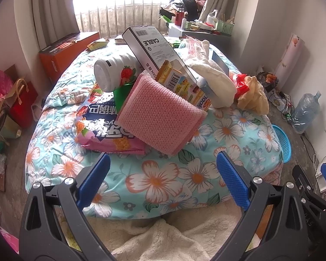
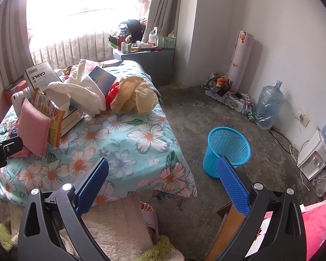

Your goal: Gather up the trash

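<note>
On the bed (image 1: 184,174) the trash sits heaped and untouched: a snack bag (image 1: 102,128) lowest, a pink cloth (image 1: 160,117) leaning over it, a white bottle (image 1: 115,71), a CABLE box (image 1: 154,50), a yellow carton (image 1: 180,82), white fabric (image 1: 215,84) and a crumpled yellow bag (image 1: 253,95) behind. Nearby on the floor, right of the bed, stands a blue basket (image 2: 227,150), and what I can see of its inside looks empty. Both the left gripper (image 1: 163,180) and right gripper (image 2: 163,182) hang short of the pile, jaws spread wide, holding nothing. By my reckoning collecting has not begun; every piece is left to carry over.
</note>
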`<state>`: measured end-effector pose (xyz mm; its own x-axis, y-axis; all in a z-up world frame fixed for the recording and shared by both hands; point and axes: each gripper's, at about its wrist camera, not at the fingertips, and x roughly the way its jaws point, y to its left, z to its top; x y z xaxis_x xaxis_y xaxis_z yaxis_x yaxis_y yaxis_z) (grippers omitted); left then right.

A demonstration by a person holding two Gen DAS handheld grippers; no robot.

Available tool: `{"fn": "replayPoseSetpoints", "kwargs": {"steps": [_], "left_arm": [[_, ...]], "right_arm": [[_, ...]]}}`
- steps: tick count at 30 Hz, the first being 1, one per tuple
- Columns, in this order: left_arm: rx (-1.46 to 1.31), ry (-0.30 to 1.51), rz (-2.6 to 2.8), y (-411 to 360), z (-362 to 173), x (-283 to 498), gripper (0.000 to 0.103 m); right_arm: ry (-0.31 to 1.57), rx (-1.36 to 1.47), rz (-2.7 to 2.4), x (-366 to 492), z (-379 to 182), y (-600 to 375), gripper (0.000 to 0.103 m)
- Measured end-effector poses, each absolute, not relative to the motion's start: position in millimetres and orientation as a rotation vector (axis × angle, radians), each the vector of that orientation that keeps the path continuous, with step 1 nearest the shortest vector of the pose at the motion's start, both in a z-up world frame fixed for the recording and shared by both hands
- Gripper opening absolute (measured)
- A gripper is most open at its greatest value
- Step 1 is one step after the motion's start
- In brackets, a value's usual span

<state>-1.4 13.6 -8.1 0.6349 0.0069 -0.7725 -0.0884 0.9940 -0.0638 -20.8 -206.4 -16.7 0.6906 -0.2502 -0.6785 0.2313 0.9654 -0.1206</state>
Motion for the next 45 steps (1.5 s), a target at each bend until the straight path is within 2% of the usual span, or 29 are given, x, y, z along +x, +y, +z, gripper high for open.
{"fn": "replayPoseSetpoints", "kwargs": {"steps": [23, 35, 41, 43, 45], "left_arm": [[-0.114, 0.893, 0.064, 40, -8, 20, 0.094], [-0.124, 0.630, -0.151, 88, 0, 19, 0.094], [-0.128, 0.584, -0.280, 100, -2, 27, 0.094], [-0.134, 0.592, -0.319, 99, -3, 32, 0.094], [-0.149, 0.606, -0.345, 98, -7, 40, 0.094]], "right_arm": [[0.836, -0.067, -0.243, 8, -24, -197, 0.097], [0.737, 0.003, -0.065, 46, -20, -164, 0.097], [0.765, 0.066, 0.051, 62, -28, -156, 0.097], [0.789, 0.104, 0.088, 67, -32, -157, 0.095], [0.811, 0.124, 0.109, 71, -37, -158, 0.087]]}}
